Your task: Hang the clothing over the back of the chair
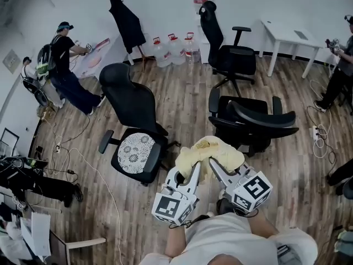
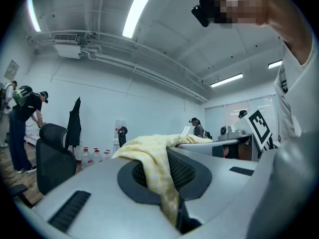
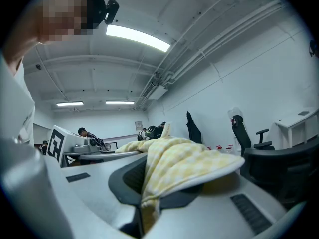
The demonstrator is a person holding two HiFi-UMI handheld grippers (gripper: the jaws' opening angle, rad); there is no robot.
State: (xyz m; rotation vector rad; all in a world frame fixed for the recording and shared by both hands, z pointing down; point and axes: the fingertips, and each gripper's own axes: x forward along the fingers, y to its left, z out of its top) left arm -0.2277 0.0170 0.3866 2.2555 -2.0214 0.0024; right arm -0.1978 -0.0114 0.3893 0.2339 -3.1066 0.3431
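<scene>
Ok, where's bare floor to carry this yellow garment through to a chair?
Bare floor runs from the garment between the cushioned chair and the near chair, up to the water bottles. Crowded: gear at left, power strip at right.

Wood-plank floor (image 1: 182, 98) bounded at the top of the frame by white walls (image 1: 160, 4). Upper right: white table (image 1: 287, 35). Upper centre: high-backed black office chair (image 1: 223, 43), with water jugs (image 1: 175, 47) against the wall to its left and a dark garment on a stand (image 1: 126, 21) further left. Left of centre: black chair with a patterned seat cushion (image 1: 135, 131). Right of centre: low black chair (image 1: 251, 120). Overhead: ceiling strip light (image 2: 142, 9), exposed pipes (image 2: 139, 66), wall-mounted air conditioner (image 2: 67, 46).
</scene>
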